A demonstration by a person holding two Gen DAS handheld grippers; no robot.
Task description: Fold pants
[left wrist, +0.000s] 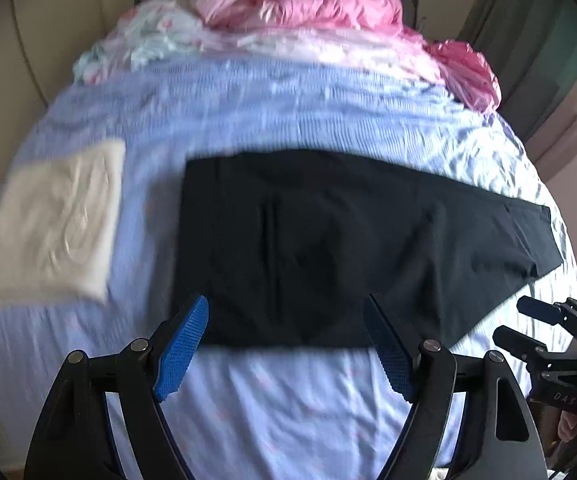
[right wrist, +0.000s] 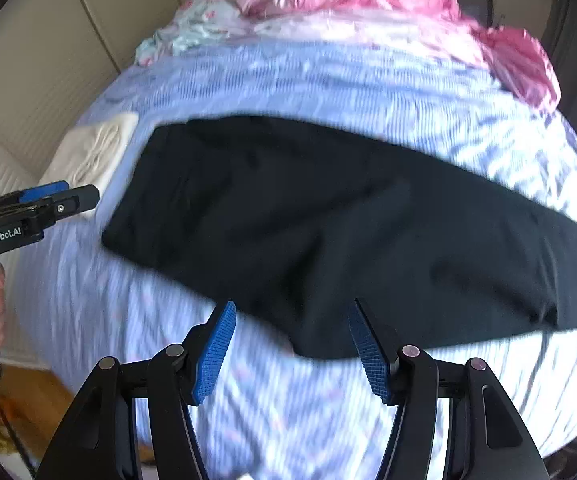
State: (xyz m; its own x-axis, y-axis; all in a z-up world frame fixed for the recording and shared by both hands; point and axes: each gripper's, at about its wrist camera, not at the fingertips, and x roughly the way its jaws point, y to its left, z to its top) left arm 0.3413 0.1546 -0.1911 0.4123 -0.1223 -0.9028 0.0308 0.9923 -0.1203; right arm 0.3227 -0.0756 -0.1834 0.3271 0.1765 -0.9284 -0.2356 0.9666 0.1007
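Jaws of left gripper (left wrist: 286,314) and right gripper (right wrist: 292,316) gape wide, empty, above black pants (left wrist: 328,240).

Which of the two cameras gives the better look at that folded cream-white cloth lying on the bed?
The left wrist view. There the cream-white cloth lies large and unobstructed on the blue bedsheet, left of the black pants, though blurred. In the right wrist view it sits smaller at the edge, its near corner hidden behind the left gripper.
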